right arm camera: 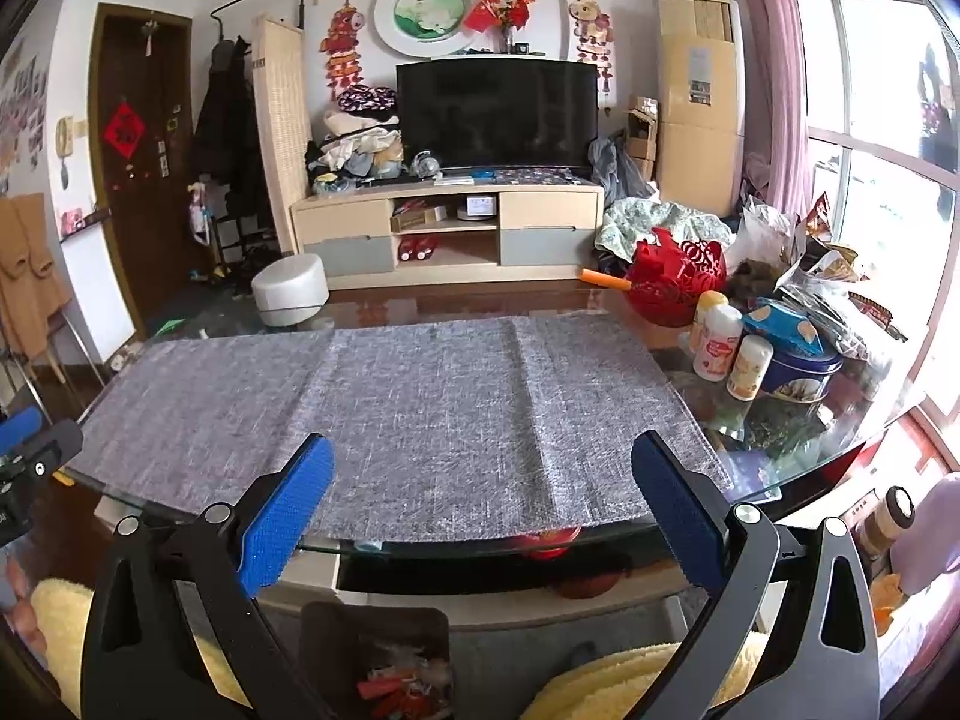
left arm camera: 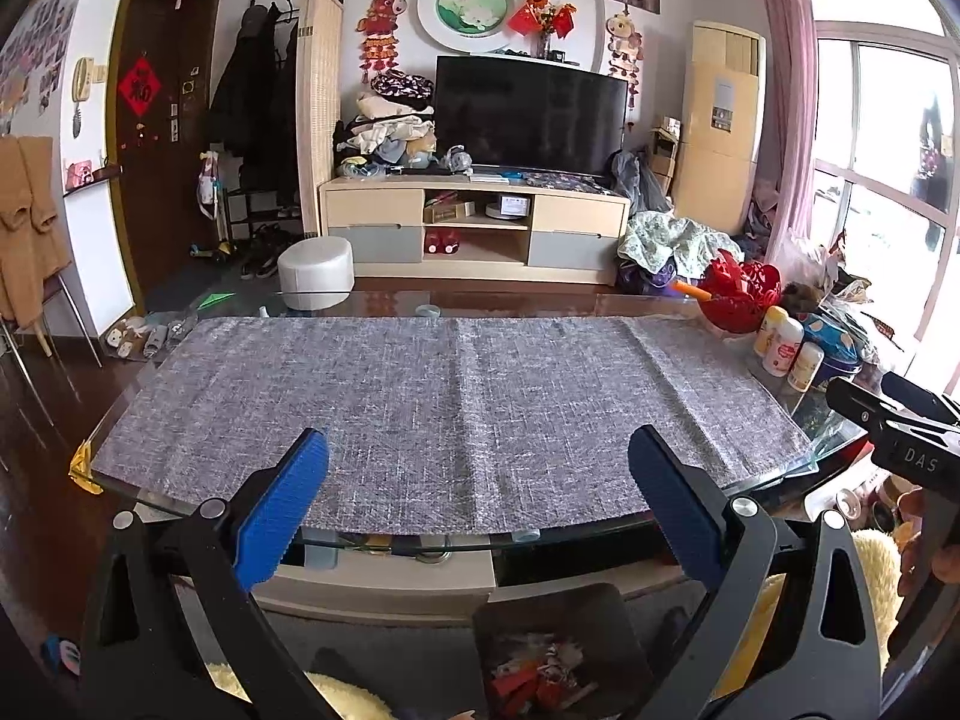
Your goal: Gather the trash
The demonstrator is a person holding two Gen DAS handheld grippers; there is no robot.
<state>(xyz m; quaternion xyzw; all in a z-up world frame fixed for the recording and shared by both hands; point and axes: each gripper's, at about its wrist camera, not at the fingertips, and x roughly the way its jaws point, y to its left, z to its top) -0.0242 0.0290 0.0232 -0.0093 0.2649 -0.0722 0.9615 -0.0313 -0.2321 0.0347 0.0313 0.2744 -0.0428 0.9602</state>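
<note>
Both tools, left and right, hang apart and empty over the bare grey woven cloth; scraps fill the near dark bin, so collecting looks finished

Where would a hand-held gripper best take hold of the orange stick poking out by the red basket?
Grip the orange stick on its free left end, coming from above with the fingers across its width. It lies nearly flat on the glass table, and its right end meets the red basket, so only the left end is open.
</note>
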